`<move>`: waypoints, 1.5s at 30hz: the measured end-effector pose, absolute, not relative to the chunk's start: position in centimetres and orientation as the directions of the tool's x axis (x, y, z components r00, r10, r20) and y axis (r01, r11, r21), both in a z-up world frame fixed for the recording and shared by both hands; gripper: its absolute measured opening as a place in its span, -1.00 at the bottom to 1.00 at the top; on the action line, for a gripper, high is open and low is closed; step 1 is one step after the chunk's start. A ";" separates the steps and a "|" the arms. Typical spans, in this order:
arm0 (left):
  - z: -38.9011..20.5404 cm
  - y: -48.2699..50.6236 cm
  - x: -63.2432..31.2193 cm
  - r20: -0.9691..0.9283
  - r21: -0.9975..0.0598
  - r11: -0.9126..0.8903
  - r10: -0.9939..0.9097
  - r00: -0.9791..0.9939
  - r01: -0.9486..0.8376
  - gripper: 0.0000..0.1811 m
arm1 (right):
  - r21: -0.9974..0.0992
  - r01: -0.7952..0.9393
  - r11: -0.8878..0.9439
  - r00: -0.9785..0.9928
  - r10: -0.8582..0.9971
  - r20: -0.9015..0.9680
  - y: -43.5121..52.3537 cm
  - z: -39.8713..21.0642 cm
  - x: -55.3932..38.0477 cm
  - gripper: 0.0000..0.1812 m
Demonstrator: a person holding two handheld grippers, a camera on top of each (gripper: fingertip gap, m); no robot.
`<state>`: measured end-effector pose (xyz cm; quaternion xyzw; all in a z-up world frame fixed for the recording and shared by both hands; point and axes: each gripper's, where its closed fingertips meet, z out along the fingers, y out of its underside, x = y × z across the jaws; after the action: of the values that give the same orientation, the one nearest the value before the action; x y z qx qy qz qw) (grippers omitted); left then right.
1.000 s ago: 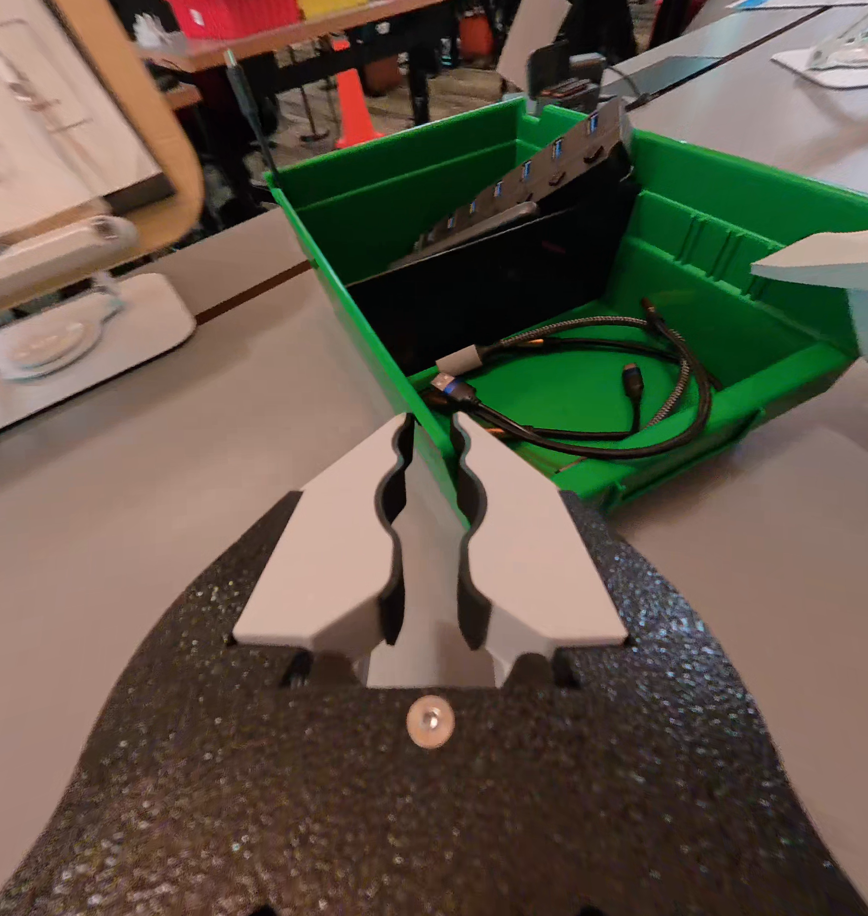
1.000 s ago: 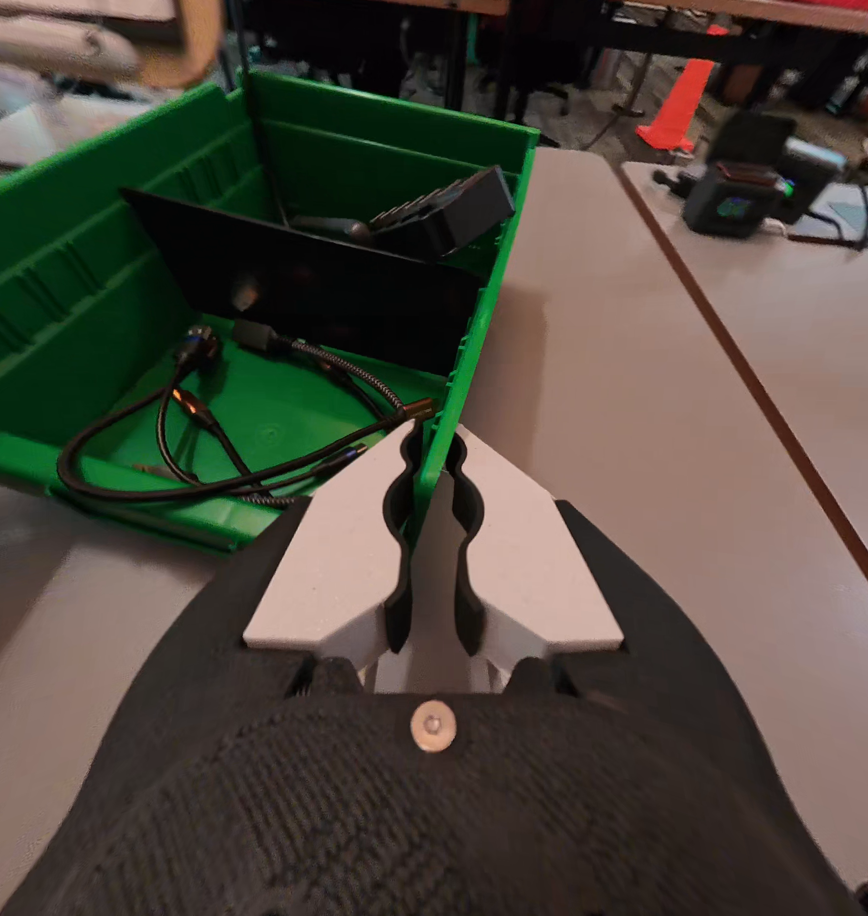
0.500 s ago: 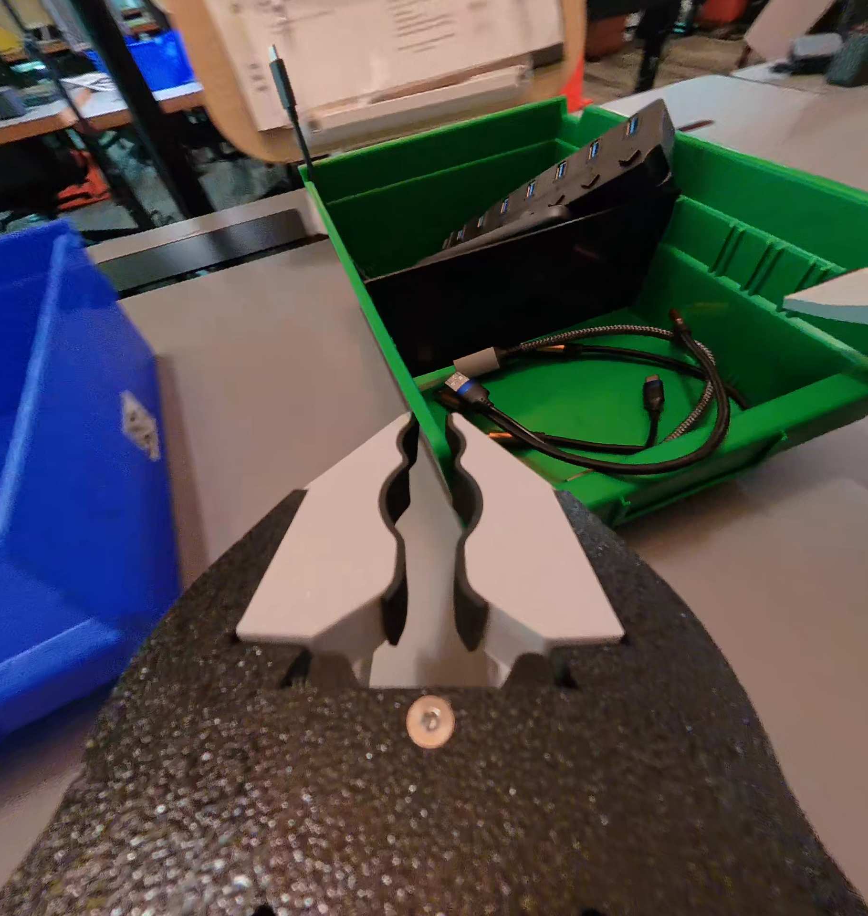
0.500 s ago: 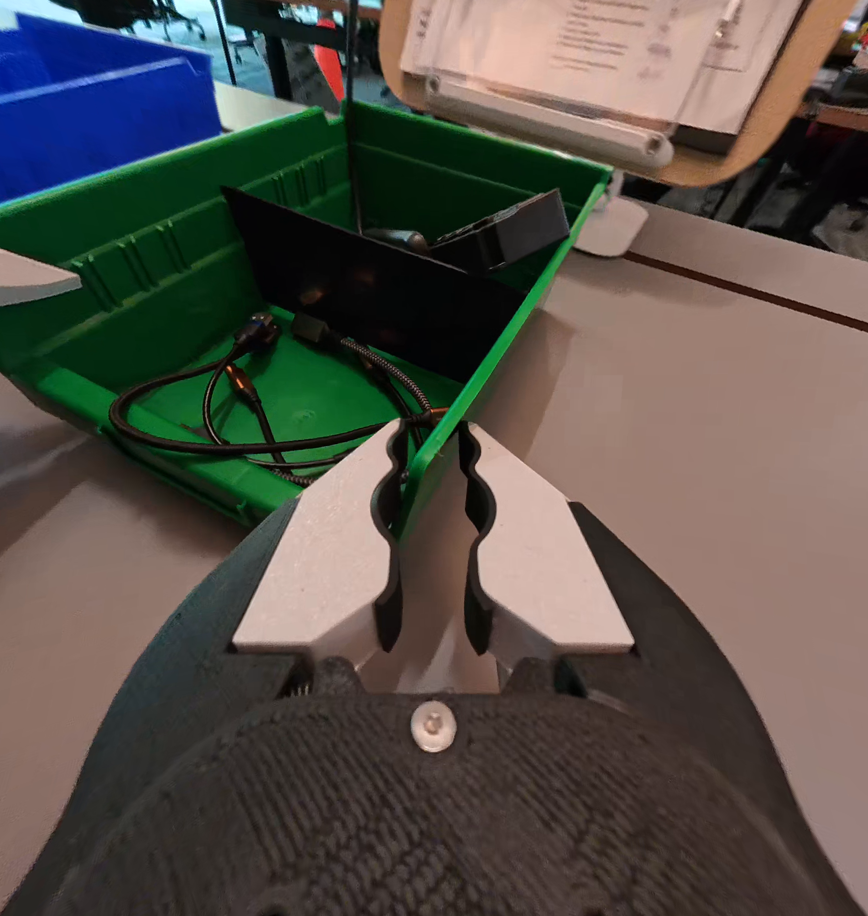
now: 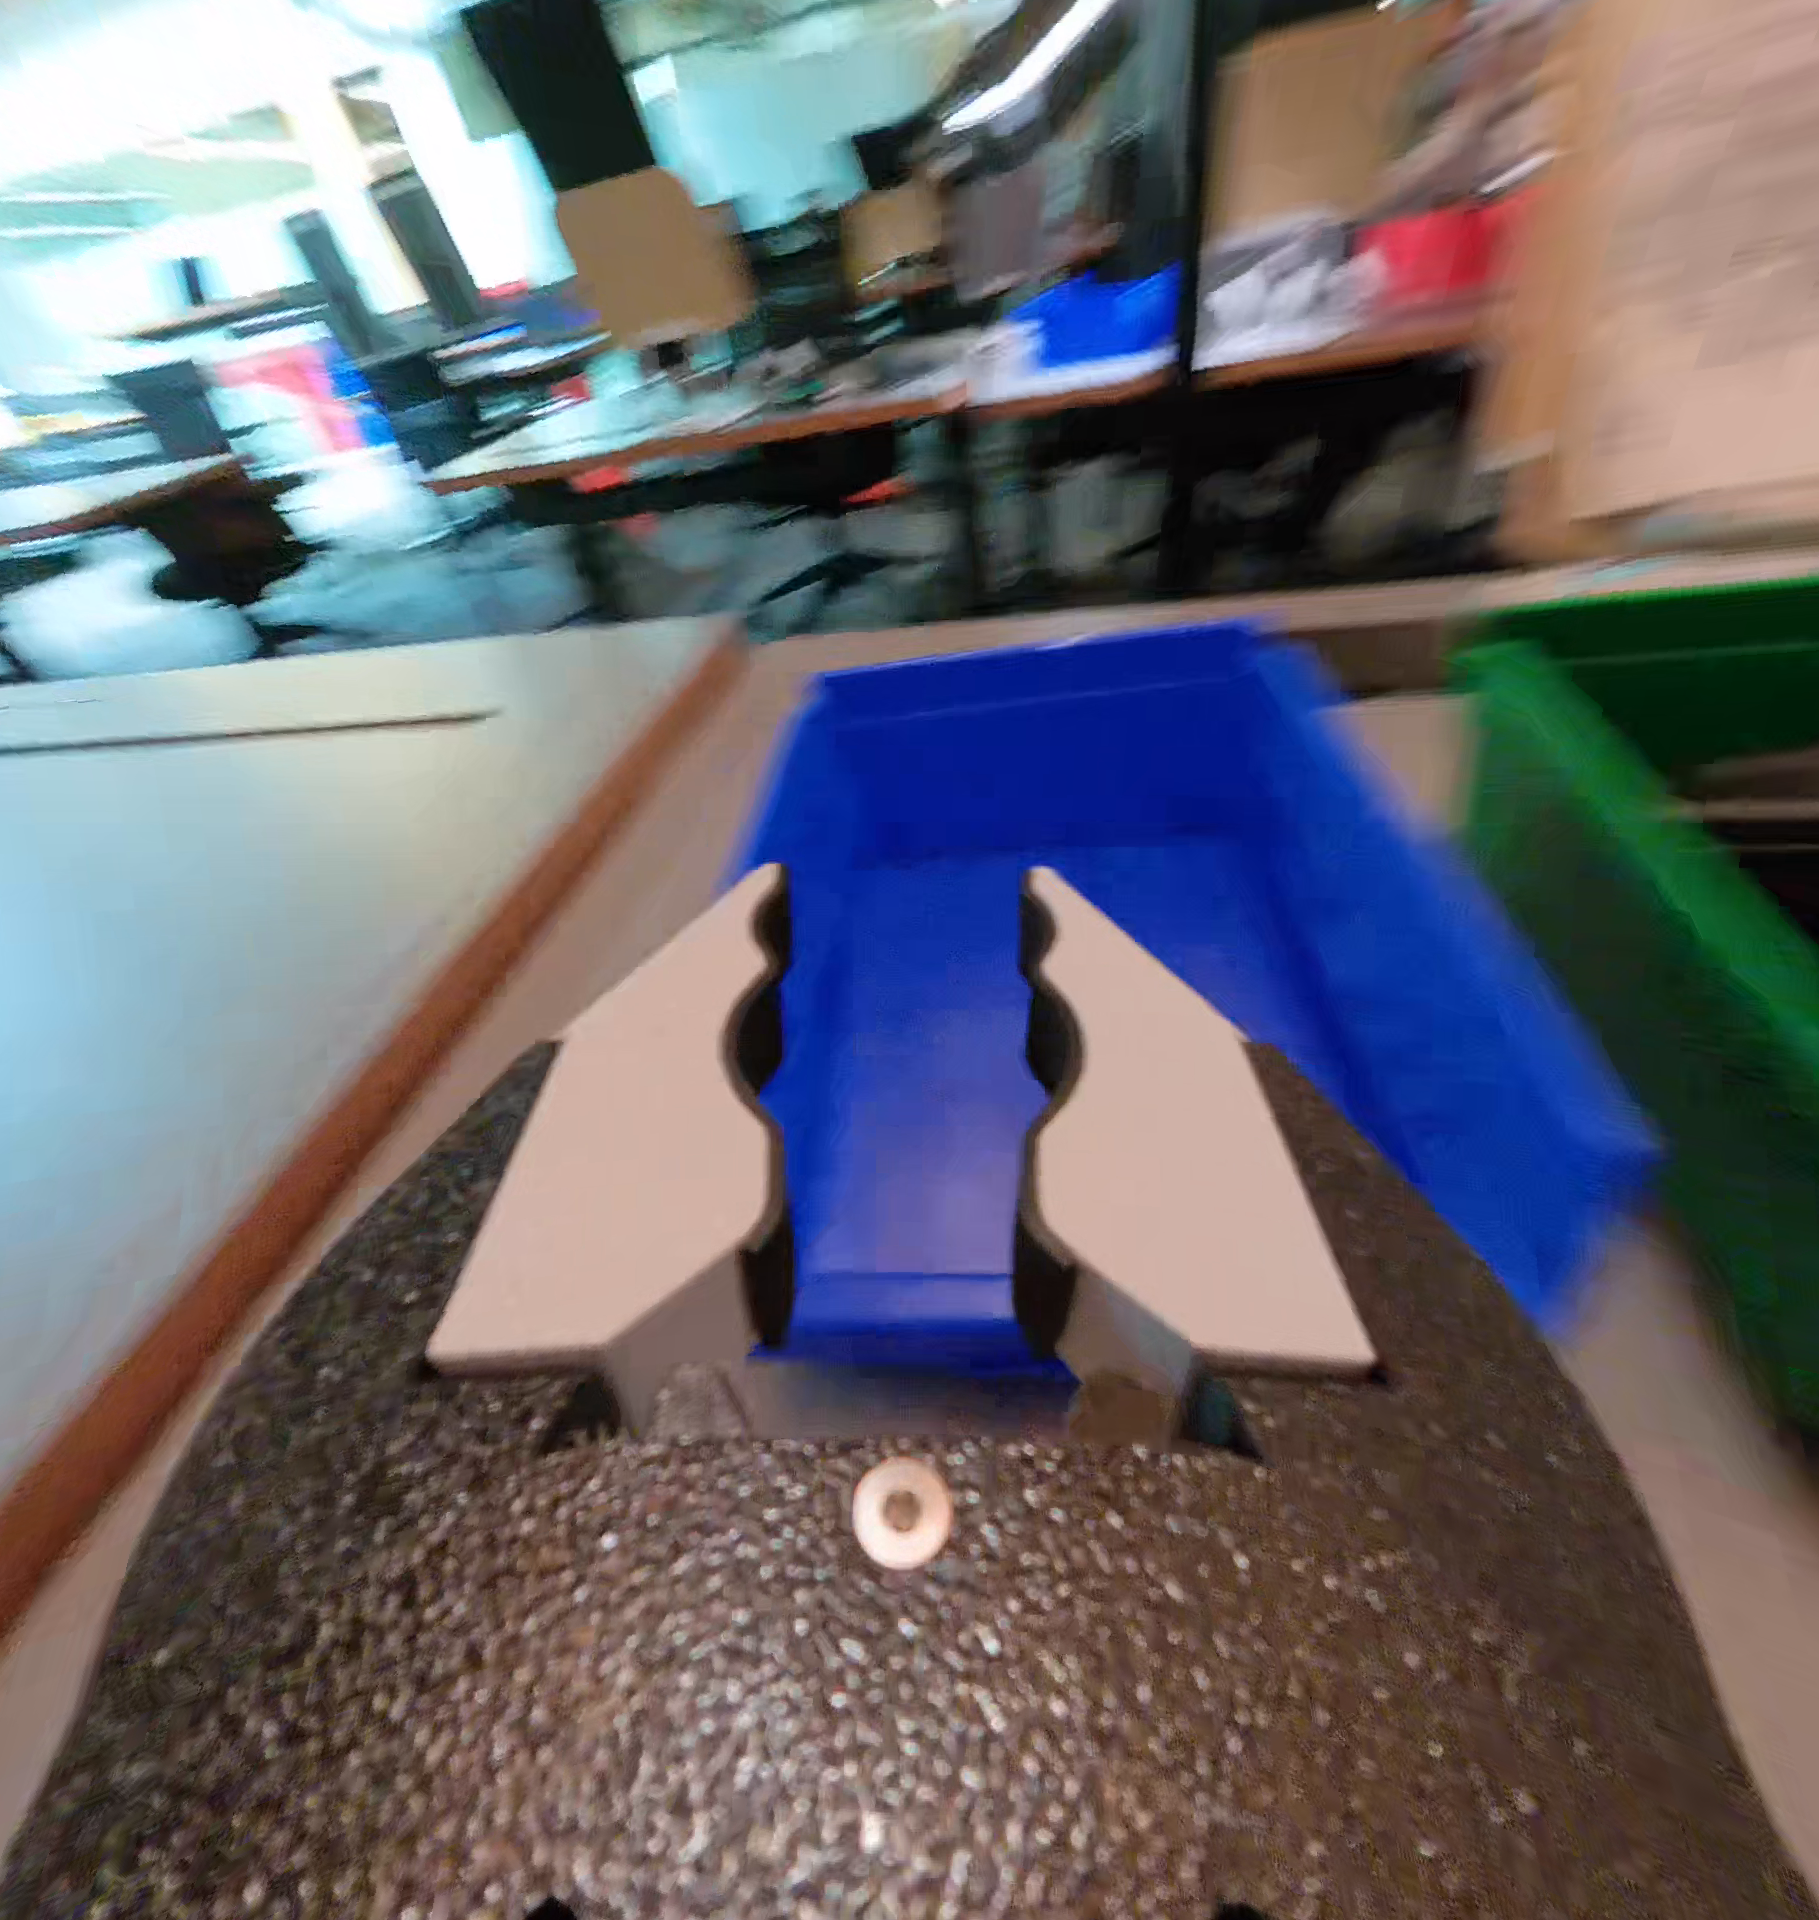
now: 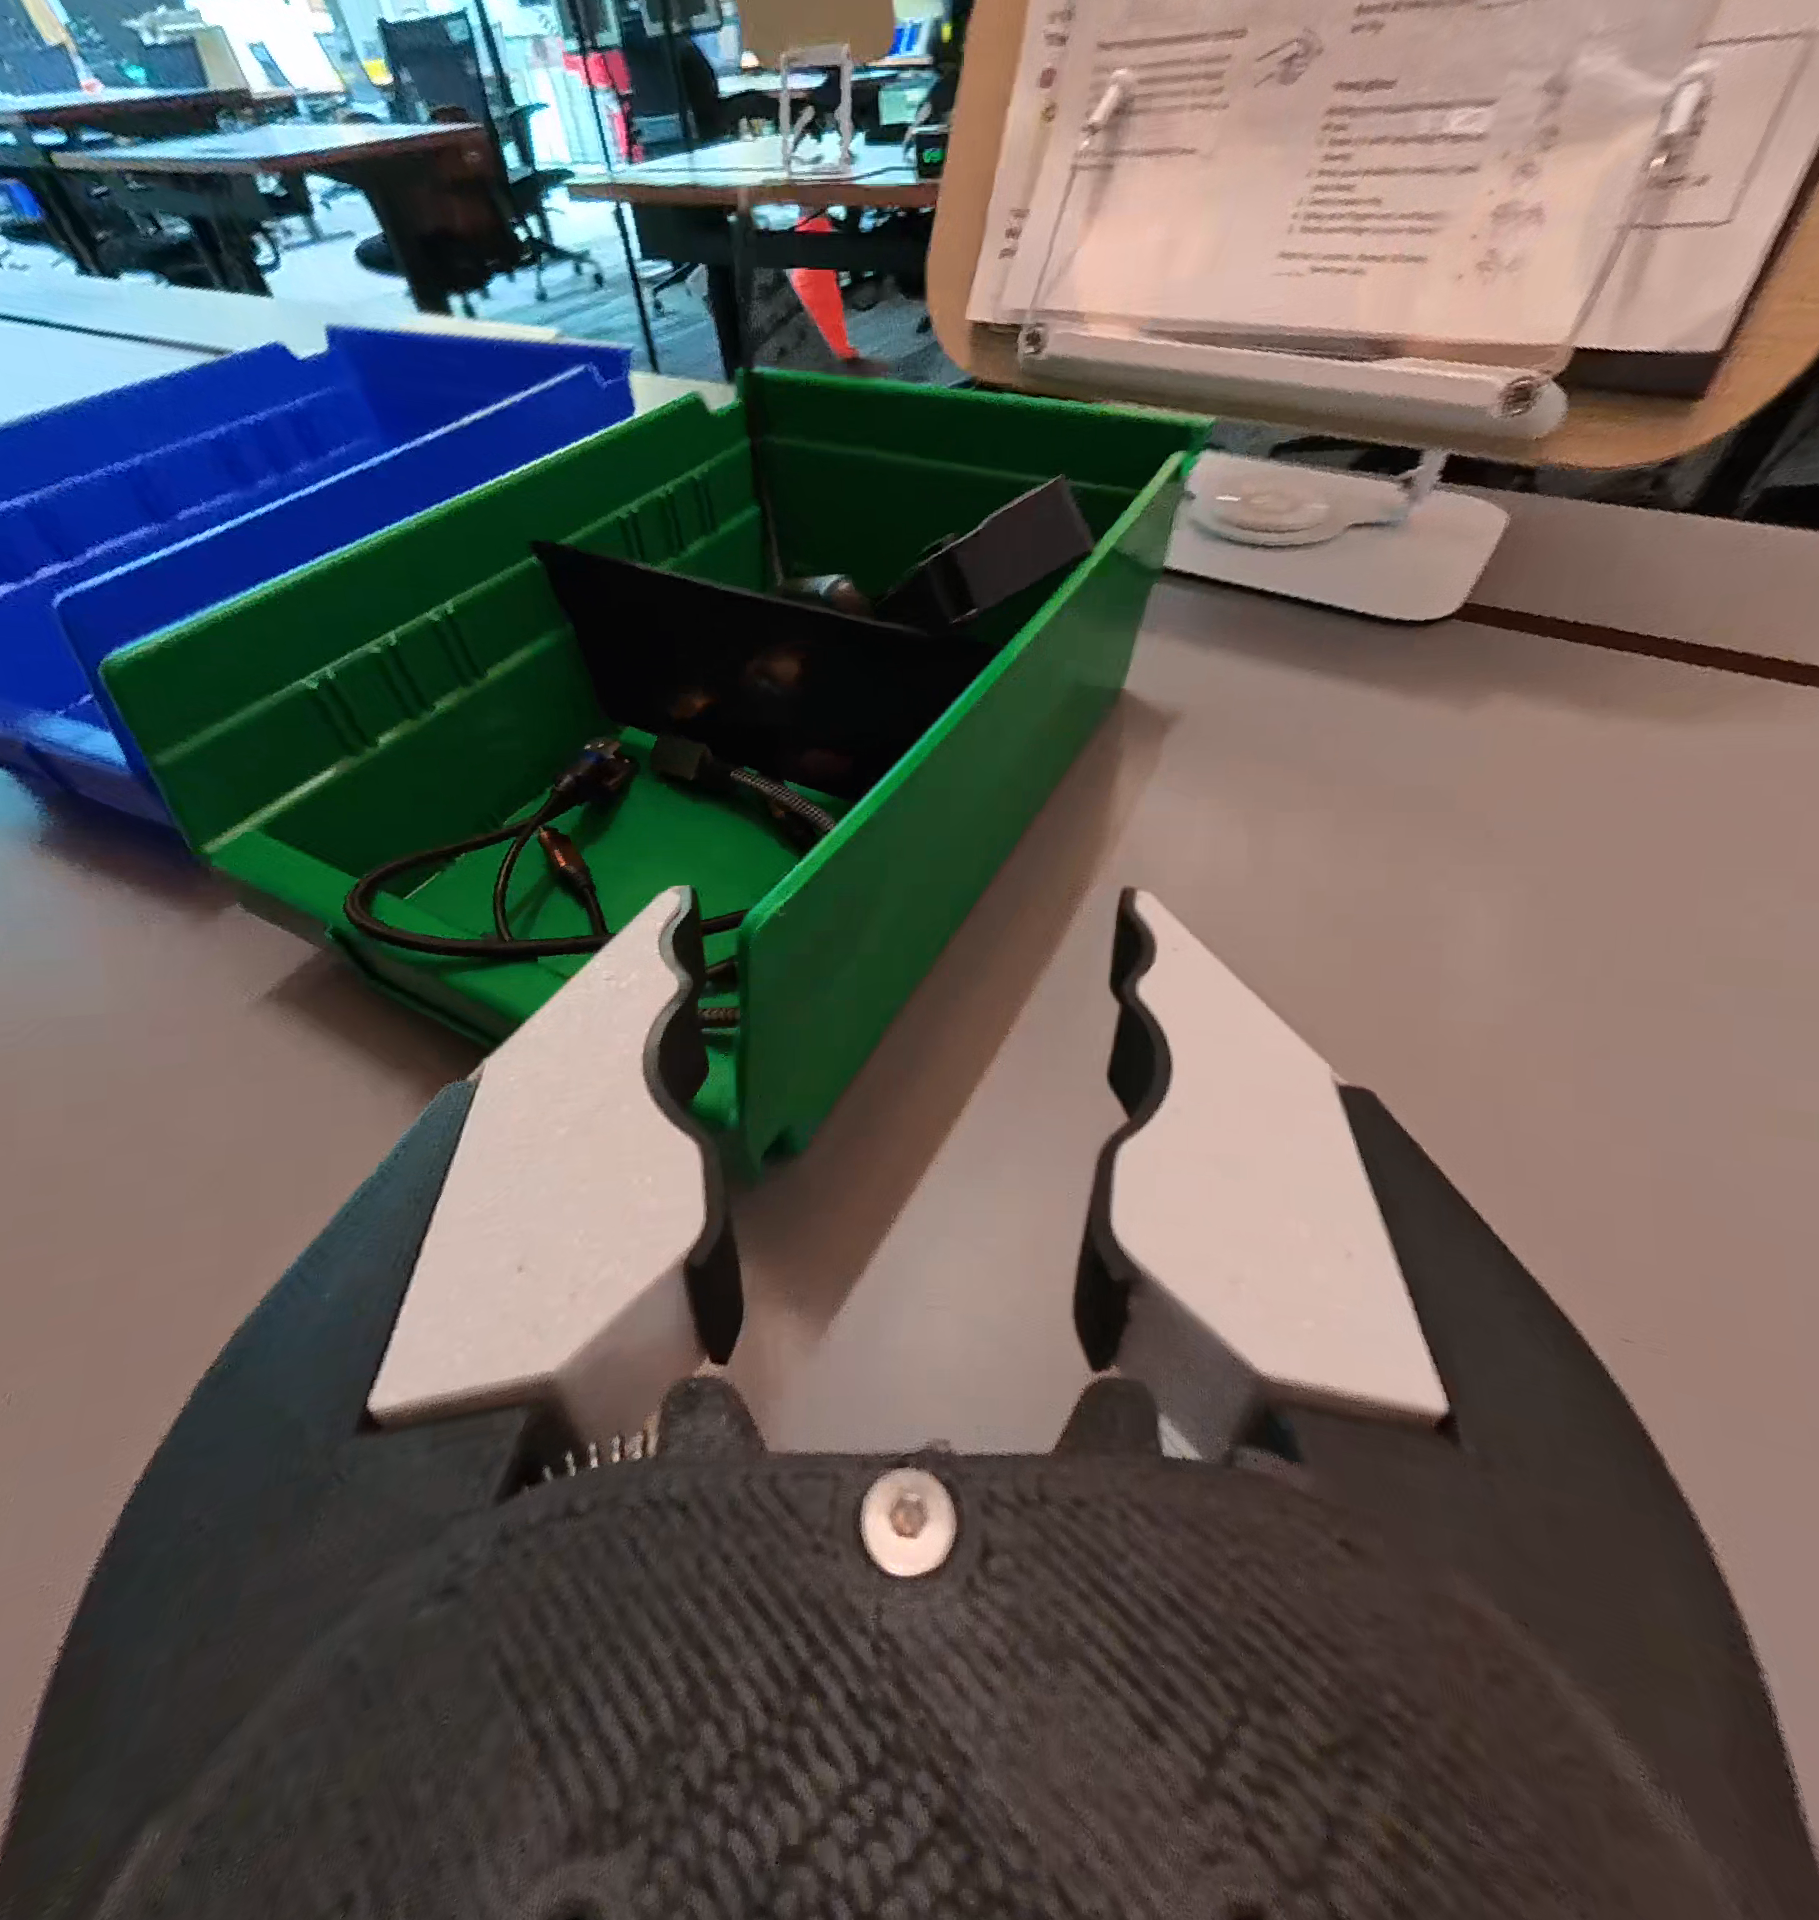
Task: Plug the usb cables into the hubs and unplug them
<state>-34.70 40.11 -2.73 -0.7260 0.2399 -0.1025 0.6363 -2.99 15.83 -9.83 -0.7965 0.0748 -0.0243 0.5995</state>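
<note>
Landmark: green plastic bin [image 6: 448, 717], open-topped, standing on the grey laminate table [image 6: 1404, 883].

Blue plastic bin [image 6: 209, 468] sits just beside the green bin's far-left wall; in left wrist view (badly blurred) the blue bin's [image 5: 1331, 935] wall shows w/ the green bin [image 5: 1663, 935] to its right.

Tan document stand w/ clipped paper sheets [image 6: 1404, 187] rises behind the green bin's far-right corner, its white base on the table.

Black divider panel [image 6: 780, 665] crosses the green bin's middle, splitting it into near & far compartments.

Black rectangular usb hub [image 6: 998, 551] leans in the far compartment, tilted, one end raised near the right wall.

Black braided usb cables [image 6: 531, 883] lie coiled on the floor of the near compartment, unplugged, connectors near the divider.

Right gripper [image 6: 905, 914] hovers at the green bin's near-right corner, jaws spread wide, nothing between them; left finger overlaps the bin's corner in view, contact can't tell.

Left gripper [image 5: 905, 883] is over the blue bin, left of the green bin, jaws spread, empty.
</note>
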 end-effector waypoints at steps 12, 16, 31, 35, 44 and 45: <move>-13.6 47.1 -39.9 0.010 -0.889 -0.411 -0.459 0.888 -0.202 -0.91 | -0.959 0.003 -0.283 0.995 -0.095 0.031 17.8 -8.9 -5.6 -0.05; -12.7 47.2 -38.9 0.161 -0.915 -0.403 -0.444 0.881 -0.036 -1.00 | -0.962 0.045 -0.270 0.996 -0.057 0.062 18.6 -8.1 -6.9 -0.05; 4.4 40.8 -35.5 0.099 -0.988 0.064 -0.459 0.883 0.144 -0.96 | -0.998 -0.026 0.058 0.998 0.056 -0.023 25.5 2.4 -12.6 0.02; 9.4 37.2 -31.7 0.016 -0.962 0.232 -0.485 0.874 0.146 -0.97 | -0.985 -0.140 0.106 0.987 0.095 -0.130 28.2 4.0 -13.6 -0.04; 14.8 28.5 -23.1 -0.351 -0.747 0.665 -0.423 0.836 0.023 -0.99 | -0.859 -0.478 0.183 0.875 0.013 -0.484 27.1 4.5 -5.8 -0.95; 15.2 27.5 -22.3 -0.391 -0.708 0.706 -0.403 0.828 0.009 -0.99 | -0.830 -0.528 0.178 0.847 0.045 -0.529 26.8 4.3 -5.3 -0.96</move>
<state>-22.33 27.53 15.16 -0.3655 0.2693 -0.1165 0.8834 -5.29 26.83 4.34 -0.6112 0.1976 0.1931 0.7417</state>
